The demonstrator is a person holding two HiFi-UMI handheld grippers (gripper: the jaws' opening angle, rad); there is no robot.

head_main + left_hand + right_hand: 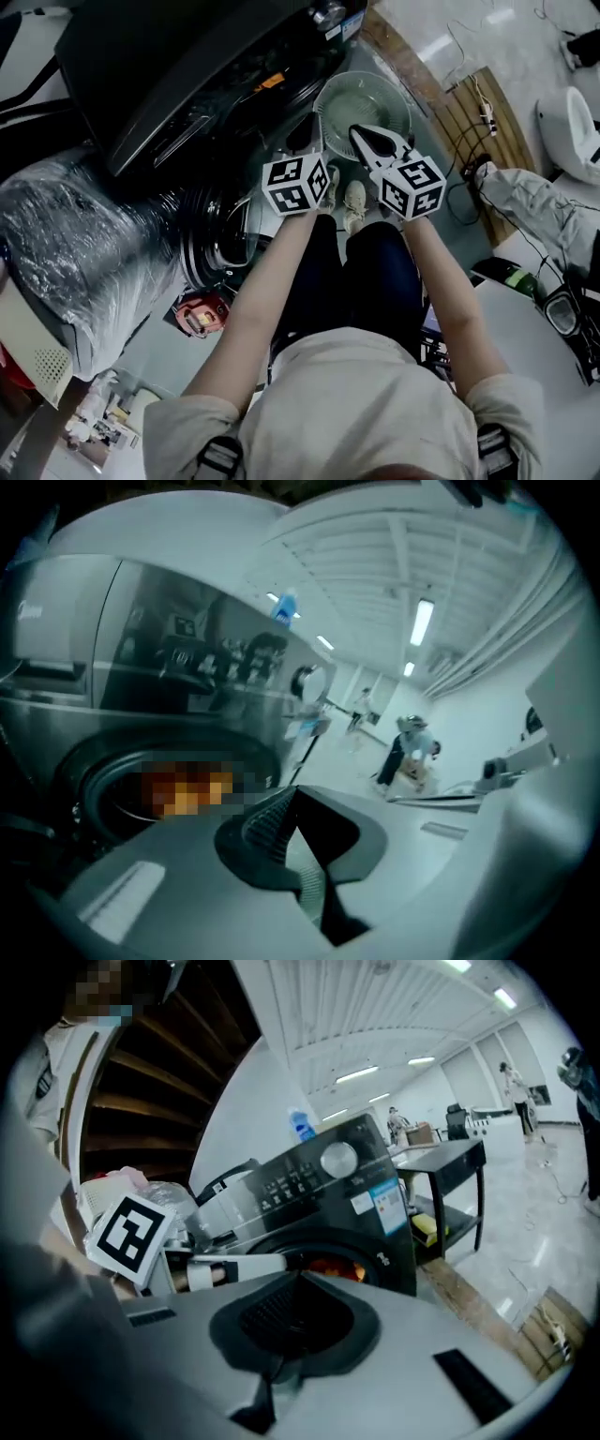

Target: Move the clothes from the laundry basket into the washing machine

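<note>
Both grippers are held up in front of the person, their marker cubes side by side. My left gripper is shut with nothing between its jaws; its cube hides the jaws in the head view. My right gripper is also shut and empty. Below them on the floor stands the round pale-green laundry basket; no clothes show in it. The dark washing machine stands to the left, door open. Orange clothing shows inside its drum. In the left gripper view a blurred patch covers the drum opening.
A plastic-wrapped bulk stands left of the machine. A wooden pallet lies right of the basket, with cables on it. A person's leg in pale trousers reaches in at the right. A black table stands beyond the machine.
</note>
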